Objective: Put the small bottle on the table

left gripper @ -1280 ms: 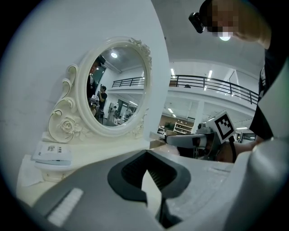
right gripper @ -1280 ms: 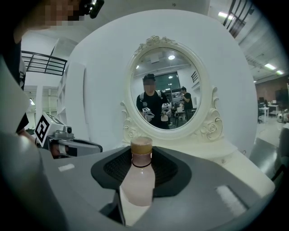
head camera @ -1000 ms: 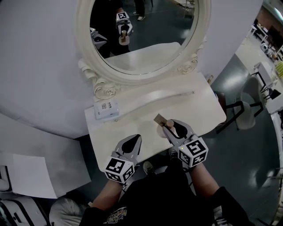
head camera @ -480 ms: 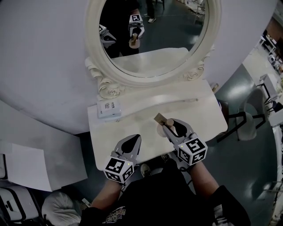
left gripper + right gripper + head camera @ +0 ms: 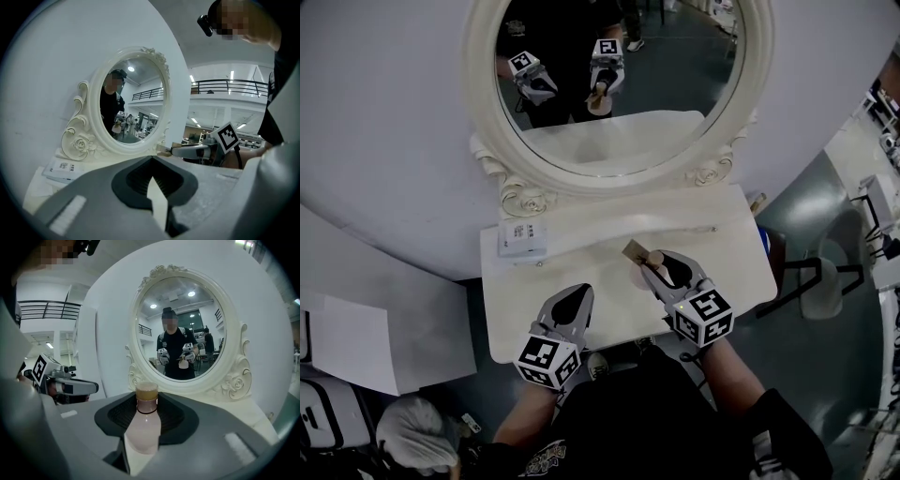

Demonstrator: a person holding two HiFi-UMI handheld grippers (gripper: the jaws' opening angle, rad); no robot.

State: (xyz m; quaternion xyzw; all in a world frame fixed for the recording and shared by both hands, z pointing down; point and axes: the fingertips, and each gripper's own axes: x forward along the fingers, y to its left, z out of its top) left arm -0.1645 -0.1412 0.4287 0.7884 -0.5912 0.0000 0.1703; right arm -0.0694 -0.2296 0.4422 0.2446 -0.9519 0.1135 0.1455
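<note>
Two handheld grippers above one white vanity table (image 5: 722,246). One small pale-pink bottle with tan cap (image 5: 146,423) clamped in the right gripper (image 5: 654,266); left gripper (image 5: 578,293) closed, empty.

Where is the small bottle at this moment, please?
The small bottle is clamped between the jaws of the right gripper, over the right half of the white table, in front of the oval mirror.
</note>
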